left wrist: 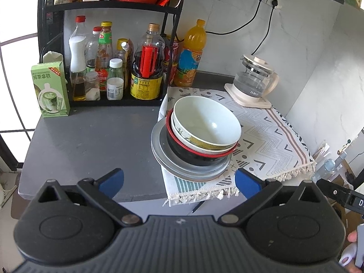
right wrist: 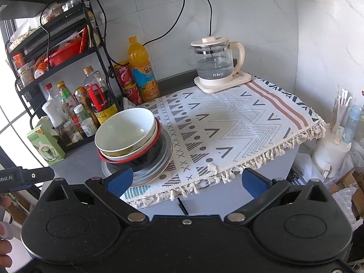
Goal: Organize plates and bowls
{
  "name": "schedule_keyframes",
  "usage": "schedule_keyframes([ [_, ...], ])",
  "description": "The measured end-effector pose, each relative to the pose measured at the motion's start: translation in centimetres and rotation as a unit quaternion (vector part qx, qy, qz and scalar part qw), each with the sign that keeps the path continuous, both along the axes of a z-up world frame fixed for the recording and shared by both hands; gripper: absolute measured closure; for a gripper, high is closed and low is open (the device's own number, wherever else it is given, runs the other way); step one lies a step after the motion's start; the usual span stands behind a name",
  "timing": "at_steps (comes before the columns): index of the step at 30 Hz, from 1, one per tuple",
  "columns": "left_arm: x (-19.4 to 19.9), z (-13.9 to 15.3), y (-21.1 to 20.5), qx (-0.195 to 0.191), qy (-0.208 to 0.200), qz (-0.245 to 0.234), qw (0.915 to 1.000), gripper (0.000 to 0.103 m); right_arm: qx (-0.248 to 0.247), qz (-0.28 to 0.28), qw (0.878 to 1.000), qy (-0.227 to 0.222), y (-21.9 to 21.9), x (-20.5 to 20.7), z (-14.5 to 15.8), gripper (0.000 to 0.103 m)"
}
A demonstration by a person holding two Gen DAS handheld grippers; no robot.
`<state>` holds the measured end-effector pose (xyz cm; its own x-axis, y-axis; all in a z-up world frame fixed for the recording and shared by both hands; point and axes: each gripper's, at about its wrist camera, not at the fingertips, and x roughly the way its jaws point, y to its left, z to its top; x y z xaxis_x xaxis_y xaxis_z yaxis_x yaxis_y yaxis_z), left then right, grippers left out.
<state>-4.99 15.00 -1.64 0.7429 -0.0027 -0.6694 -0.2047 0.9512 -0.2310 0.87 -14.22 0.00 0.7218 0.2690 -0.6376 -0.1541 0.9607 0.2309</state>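
Marbled white tiles back a matte dark grey tabletop (left wrist: 79,141), its right part covered by a woven cloth (right wrist: 238,122) printed with grey zigzags, triangles and crosses, edged with a knotted cream fringe. At the cloth's left edge sits the stack of dishes: a glossy white bowl (left wrist: 204,120) with a yellow-patterned outer wall nests in a second pale bowl, which nests in a black bowl with red rim (left wrist: 195,154), all resting on a flat round grey plate (left wrist: 191,170) that lies half on the cloth, half on the bare tabletop. The stack leans a little, the white bowl tilted toward the right in the left wrist view.

Far left, a black metal wire rack (left wrist: 109,9) holds plastic and glass condiment bottles below and a red plastic basin above. A green matcha latte carton (left wrist: 51,88) stands just left of the rack, an orange juice bottle (left wrist: 191,54) just right of it. A clear glass kettle (right wrist: 216,63) with cream lid and handle stands on its base at the far side of the cloth.

Left claw (left wrist: 179,180) hangs near the plate's near rim, blue pads spread wide, holding nothing. Right claw (right wrist: 188,179) is equally wide and empty, its left pad overlapping the plate's near edge in view; contact cannot be judged
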Motion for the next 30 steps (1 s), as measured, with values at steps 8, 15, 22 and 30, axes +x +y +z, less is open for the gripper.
schedule_keyframes([
  [8, 0.3, -0.2, 0.1, 0.002, 0.002, -0.005, 1.0, 0.0, -0.003, 0.006, 1.0, 0.002, 0.8, 0.1, -0.1, 0.0],
  [15, 0.4, -0.1, 0.2, 0.006, 0.003, -0.007, 1.0, 0.0, -0.002, 0.005, 1.0, 0.007, 1.1, 0.3, -0.2, 0.0],
  [22, 0.8, -0.3, 0.4, 0.008, 0.007, -0.013, 0.9999, 0.0, -0.002, 0.004, 1.0, 0.01, 1.0, 0.5, -0.4, 0.0],
  [30, 1.1, -0.5, 0.3, 0.007, 0.013, -0.017, 0.9997, 0.0, 0.0, 0.001, 1.0, 0.013, 1.0, 0.5, -0.6, 0.0],
])
